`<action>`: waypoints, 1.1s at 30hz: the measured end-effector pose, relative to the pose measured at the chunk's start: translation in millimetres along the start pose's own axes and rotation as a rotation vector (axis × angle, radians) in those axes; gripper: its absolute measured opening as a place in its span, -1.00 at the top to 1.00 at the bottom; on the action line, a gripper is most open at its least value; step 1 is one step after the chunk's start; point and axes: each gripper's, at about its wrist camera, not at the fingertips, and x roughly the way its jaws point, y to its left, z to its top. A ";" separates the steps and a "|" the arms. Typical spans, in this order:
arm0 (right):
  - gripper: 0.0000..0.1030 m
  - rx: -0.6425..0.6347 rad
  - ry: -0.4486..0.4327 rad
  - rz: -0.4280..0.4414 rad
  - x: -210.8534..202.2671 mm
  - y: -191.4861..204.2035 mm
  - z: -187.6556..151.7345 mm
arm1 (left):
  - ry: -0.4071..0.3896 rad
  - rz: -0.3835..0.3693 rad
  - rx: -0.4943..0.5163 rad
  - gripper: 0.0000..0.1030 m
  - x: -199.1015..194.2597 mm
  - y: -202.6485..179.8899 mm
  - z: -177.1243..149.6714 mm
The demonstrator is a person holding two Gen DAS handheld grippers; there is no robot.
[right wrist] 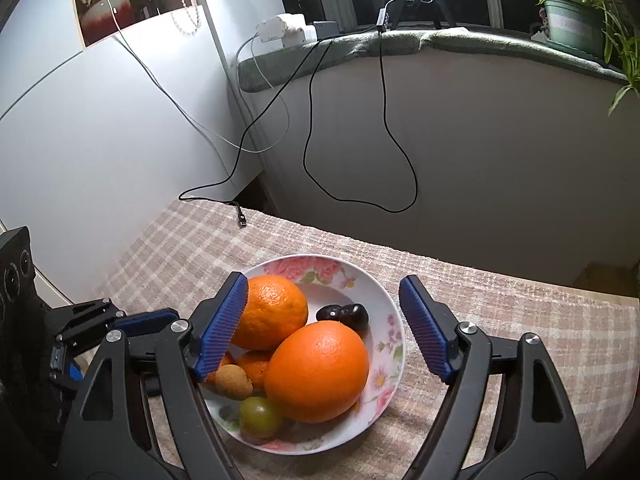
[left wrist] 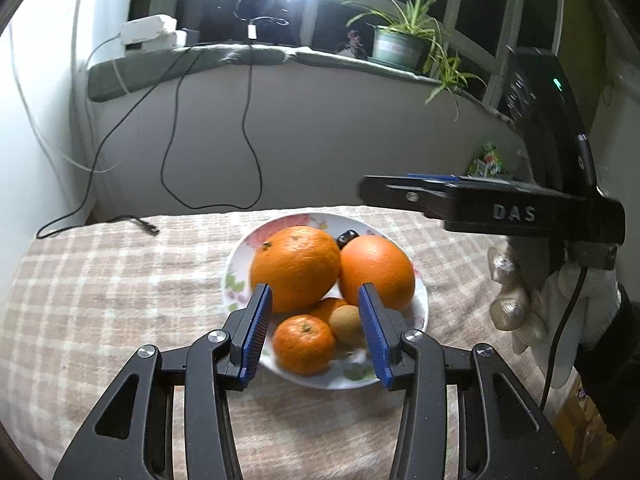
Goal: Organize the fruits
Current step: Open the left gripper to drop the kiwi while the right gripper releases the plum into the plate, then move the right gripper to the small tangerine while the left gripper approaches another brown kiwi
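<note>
I had the left gripper (left wrist: 316, 320) spread apart, nothing held, over the near rim of the floral plate (left wrist: 240, 260) heaped with fruit. My right gripper (right wrist: 324, 320) likewise gaped empty, the big orange (right wrist: 316, 372) between its fingers.

Glossy glazed plate (right wrist: 390, 322), woven cloth tablecloth (right wrist: 500, 300), ribbed fingers (right wrist: 224, 326)

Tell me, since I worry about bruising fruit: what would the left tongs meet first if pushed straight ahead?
Probably the small tangerine, lying in the plate between the open left tongs, with the kiwi beside it. Depth is unclear.
</note>
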 end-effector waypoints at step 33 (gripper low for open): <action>-0.10 -0.063 0.049 0.146 -21.1 123.1 -94.5 | 0.052 0.000 -0.076 0.15 -37.0 75.4 -49.4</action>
